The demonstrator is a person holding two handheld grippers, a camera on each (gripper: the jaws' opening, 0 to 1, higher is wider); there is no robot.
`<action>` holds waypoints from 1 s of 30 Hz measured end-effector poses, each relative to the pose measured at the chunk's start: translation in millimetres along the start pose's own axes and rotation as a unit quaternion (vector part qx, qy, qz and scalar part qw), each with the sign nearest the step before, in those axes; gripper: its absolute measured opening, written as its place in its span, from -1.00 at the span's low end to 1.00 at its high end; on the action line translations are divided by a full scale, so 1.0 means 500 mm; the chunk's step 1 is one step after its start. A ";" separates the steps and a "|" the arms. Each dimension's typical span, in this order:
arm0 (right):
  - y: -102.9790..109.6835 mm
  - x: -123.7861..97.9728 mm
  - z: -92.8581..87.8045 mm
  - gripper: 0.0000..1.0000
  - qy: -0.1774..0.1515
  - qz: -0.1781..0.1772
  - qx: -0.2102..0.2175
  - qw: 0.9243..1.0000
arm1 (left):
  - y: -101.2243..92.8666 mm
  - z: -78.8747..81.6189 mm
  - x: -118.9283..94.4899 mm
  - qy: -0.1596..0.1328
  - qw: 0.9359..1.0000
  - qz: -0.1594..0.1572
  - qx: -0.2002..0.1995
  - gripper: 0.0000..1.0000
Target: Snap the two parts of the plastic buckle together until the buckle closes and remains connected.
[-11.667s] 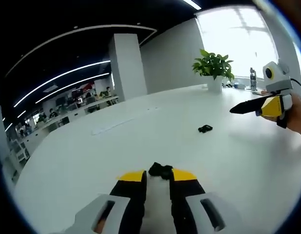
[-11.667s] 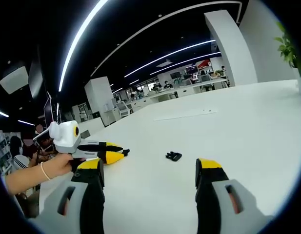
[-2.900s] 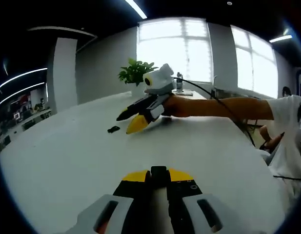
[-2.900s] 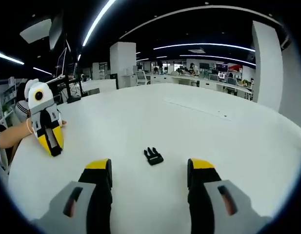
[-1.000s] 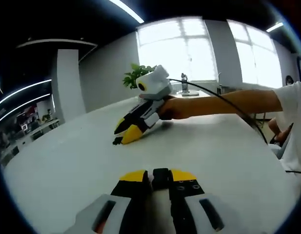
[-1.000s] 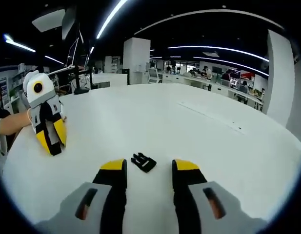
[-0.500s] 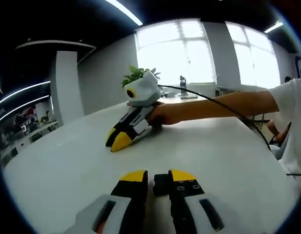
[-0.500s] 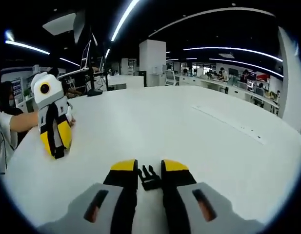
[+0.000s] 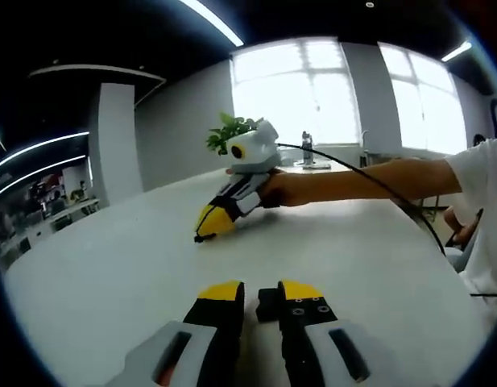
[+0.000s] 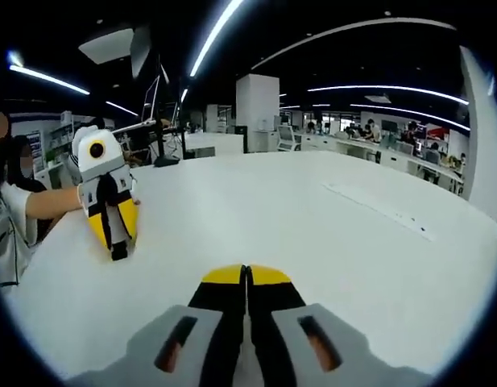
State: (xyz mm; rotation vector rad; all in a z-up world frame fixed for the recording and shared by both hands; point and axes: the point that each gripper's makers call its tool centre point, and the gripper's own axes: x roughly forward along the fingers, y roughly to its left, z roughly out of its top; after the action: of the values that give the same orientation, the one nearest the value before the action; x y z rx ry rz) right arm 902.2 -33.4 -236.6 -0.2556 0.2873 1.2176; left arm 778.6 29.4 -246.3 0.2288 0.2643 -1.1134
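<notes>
I see one black buckle part pinched at my left gripper tips; right gripper jaws meet, its buckle piece hidden, so whether it grips is unclear, white table toward 12 o'clock

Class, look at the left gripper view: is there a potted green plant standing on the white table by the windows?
Yes, a green plant stands at the far end of the table, partly behind the right claw.
</notes>
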 end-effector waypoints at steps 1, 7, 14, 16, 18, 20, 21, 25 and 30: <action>0.002 -0.003 -0.001 -0.94 0.001 0.000 0.001 1.000 | 0.000 -0.001 0.000 0.001 1.000 0.001 0.000 -0.69; -0.002 -0.004 -0.024 -0.46 0.035 -0.011 0.018 0.999 | 0.002 -0.003 -0.002 0.001 1.000 0.007 -0.001 -0.69; -0.009 0.009 -0.029 -0.50 0.035 -0.030 0.011 0.999 | 0.006 -0.001 -0.007 -0.006 1.000 0.012 -0.006 -0.69; -0.014 0.010 -0.029 -0.50 0.033 -0.037 0.016 0.999 | 0.006 -0.002 -0.006 -0.005 1.000 0.012 -0.005 -0.69; -0.023 0.011 -0.037 -0.50 0.040 -0.046 0.018 0.998 | 0.005 -0.003 -0.006 -0.003 1.000 0.012 -0.003 -0.69; -0.028 0.003 -0.037 -0.49 0.037 -0.050 0.016 0.998 | 0.005 -0.004 -0.006 -0.003 1.000 0.012 -0.002 -0.69; -0.026 -0.002 -0.037 -0.50 0.037 -0.051 0.017 0.998 | 0.005 -0.004 -0.006 -0.003 1.000 0.012 -0.003 -0.69; -0.032 -0.003 -0.033 -0.54 0.034 -0.056 0.017 0.998 | 0.006 -0.004 -0.007 -0.004 1.000 0.012 -0.003 -0.69; -0.034 0.005 -0.028 -0.55 0.031 -0.055 0.021 0.998 | 0.006 -0.005 -0.007 -0.002 1.000 0.013 -0.002 -0.69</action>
State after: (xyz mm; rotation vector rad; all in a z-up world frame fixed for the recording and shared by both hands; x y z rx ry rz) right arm 917.8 -41.6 -250.1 -0.2706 0.3485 1.0956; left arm 779.6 34.4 -247.1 0.2264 0.2586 -1.0884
